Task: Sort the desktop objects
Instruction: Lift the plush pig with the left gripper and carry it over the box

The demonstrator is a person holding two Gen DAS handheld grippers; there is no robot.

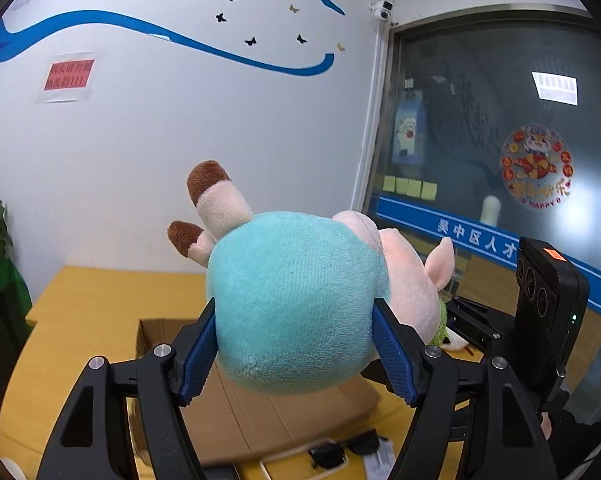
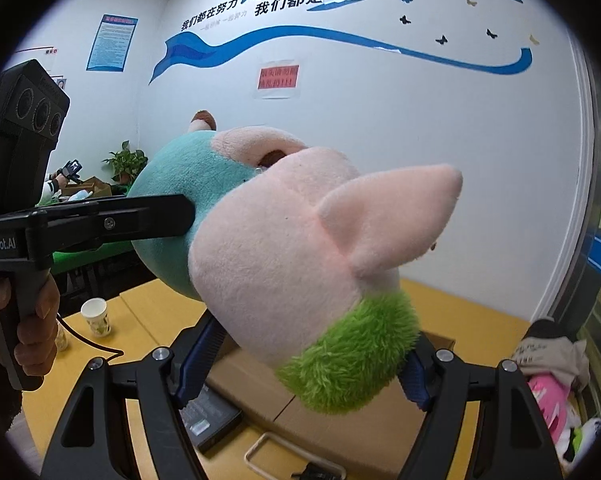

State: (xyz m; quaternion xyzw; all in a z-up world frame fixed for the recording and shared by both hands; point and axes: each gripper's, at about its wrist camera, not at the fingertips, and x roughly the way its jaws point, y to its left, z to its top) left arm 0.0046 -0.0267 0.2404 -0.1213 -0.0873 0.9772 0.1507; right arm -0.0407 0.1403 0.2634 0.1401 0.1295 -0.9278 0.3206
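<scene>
while both grippers lifted it above the yellow table [image 1: 100,308], the plush pig [image 1: 296,304] sat clamped between left gripper [image 1: 294,344] jaws at its teal body and right gripper [image 2: 312,364] jaws at its head.

Left gripper [image 1: 294,354] raised, blue pads clamped on plush pig [image 1: 300,300] body, right gripper [image 2: 312,372] raised, pads pressed to its head, left hand [image 2: 32,320] on pistol handle.
</scene>
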